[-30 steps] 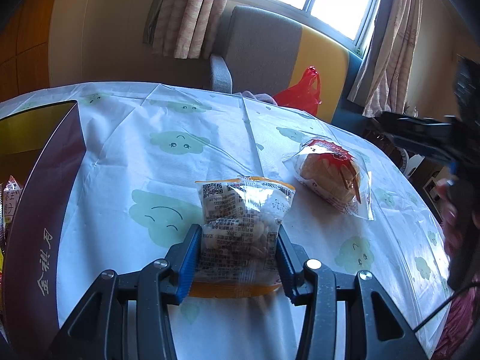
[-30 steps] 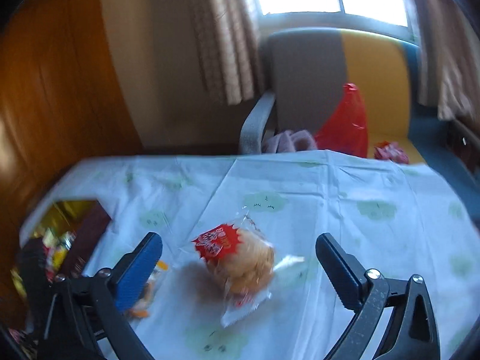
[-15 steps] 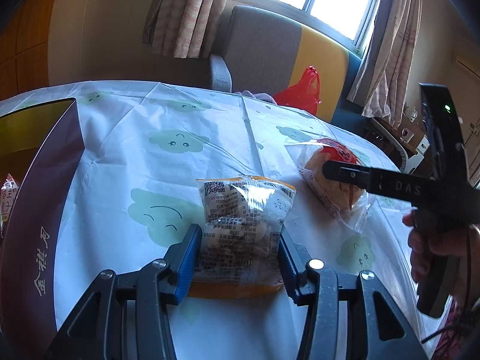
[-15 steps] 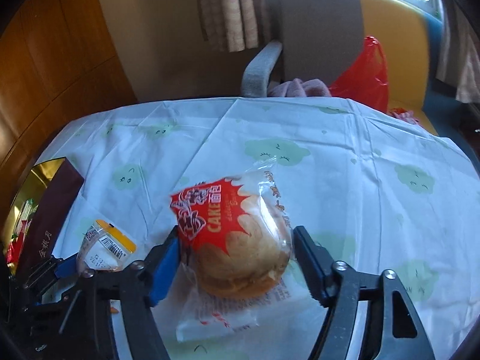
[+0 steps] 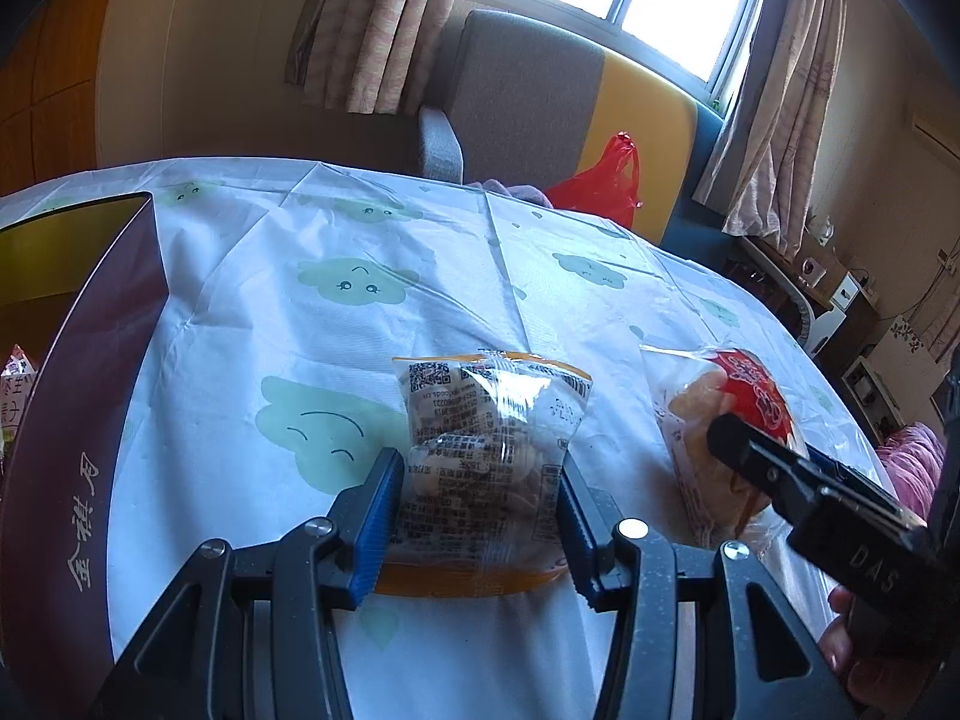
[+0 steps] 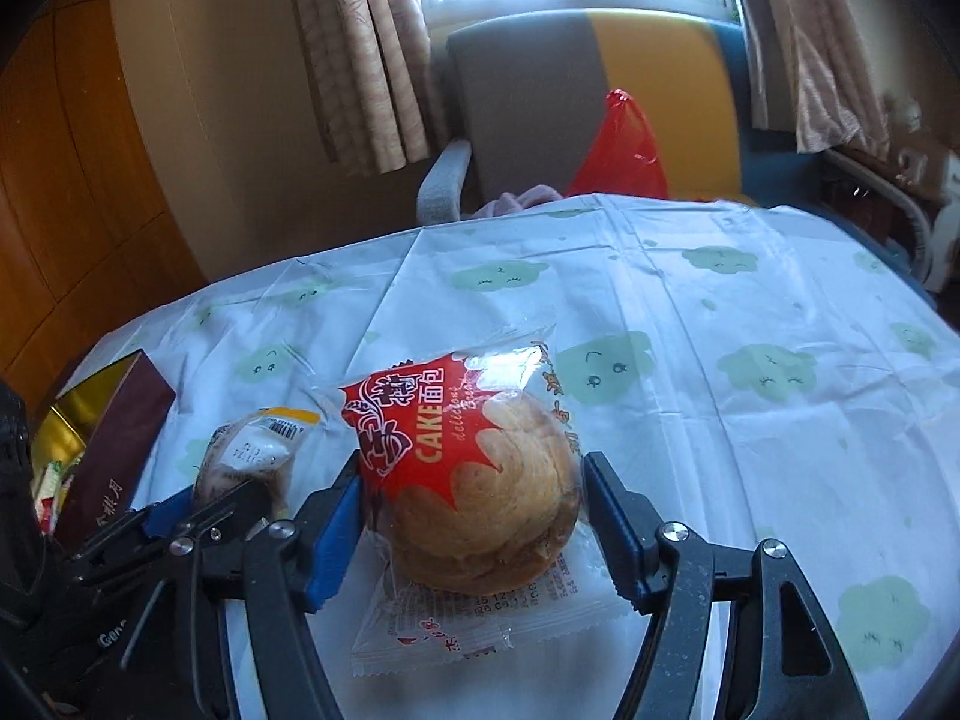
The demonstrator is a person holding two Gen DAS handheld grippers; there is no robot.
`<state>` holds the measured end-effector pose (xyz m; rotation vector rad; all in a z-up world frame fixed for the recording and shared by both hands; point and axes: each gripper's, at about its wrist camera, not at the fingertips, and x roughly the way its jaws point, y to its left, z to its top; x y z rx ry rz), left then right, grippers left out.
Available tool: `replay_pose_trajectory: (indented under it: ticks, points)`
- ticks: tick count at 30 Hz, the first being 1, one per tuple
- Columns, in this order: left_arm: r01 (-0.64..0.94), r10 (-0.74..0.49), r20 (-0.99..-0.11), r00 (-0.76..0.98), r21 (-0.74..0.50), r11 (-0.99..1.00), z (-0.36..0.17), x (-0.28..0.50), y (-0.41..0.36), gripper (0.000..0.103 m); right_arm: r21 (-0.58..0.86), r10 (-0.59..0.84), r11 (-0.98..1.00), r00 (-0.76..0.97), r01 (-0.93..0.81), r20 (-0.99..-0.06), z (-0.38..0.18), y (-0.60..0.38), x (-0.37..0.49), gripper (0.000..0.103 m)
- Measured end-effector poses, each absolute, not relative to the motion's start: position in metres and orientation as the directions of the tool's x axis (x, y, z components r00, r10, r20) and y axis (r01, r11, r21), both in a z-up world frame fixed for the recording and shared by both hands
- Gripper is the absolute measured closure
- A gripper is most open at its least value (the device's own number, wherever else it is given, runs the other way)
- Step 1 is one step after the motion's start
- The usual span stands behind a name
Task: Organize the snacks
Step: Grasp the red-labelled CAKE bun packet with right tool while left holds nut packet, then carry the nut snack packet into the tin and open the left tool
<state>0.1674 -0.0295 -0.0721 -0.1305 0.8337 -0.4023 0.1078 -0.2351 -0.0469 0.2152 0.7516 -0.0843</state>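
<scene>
A clear snack packet (image 5: pixel 486 420) with an orange edge lies on the cloud-print tablecloth (image 5: pixel 360 240). My left gripper (image 5: pixel 477 462) is shut on it, with a blue pad against each side. Right of it sits a wrapped cake bun (image 6: pixel 480 480) with a red label. My right gripper (image 6: pixel 471 468) holds that bun, its pads pressing on the wrapper at both sides. The bun (image 5: pixel 720 408) and one right finger (image 5: pixel 780 462) also show in the left wrist view. The packet (image 6: pixel 258 444) and left gripper (image 6: pixel 198 504) show at the lower left of the right wrist view.
A dark maroon box (image 5: pixel 90 390) with a gold inside stands open at the left and holds several snacks. Behind the table are a grey and yellow armchair (image 5: pixel 528 102) and a red plastic bag (image 5: pixel 600 186). A hand (image 5: pixel 852 660) grips the right tool.
My right gripper came down over the cake bun and its wide jaws closed onto it. The left gripper and the packet stayed where they were.
</scene>
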Motion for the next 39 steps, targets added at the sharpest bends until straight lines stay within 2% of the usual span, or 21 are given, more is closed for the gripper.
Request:
replay_pose_trajectory:
  ticks: [12, 19, 30, 39]
  points:
    - [0.261, -0.374, -0.679, 0.632, -0.267, 0.927, -0.063, 0.161, -0.022, 0.057, 0.056, -0.096, 0.983, 0.75, 0.175, -0.654, -0.045, -0.22, 0.101, 0.034]
    - [0.341, -0.418, -0.637, 0.648, -0.249, 0.907, -0.048, 0.141, -0.029, 0.057, 0.07, -0.092, 0.981, 0.753, 0.18, -0.652, -0.046, -0.222, 0.1, 0.034]
    - [0.37, -0.473, -0.604, 0.642, -0.296, 0.881, -0.031, 0.117, -0.016, 0.057, 0.065, -0.1, 0.981, 0.754, 0.185, -0.649, -0.045, -0.221, 0.098, 0.034]
    - [0.306, -0.459, -0.566, 0.685, -0.348, 0.886, 0.002, 0.114, 0.032, 0.057, 0.061, -0.106, 0.98, 0.75, 0.191, -0.653, -0.046, -0.221, 0.099, 0.034]
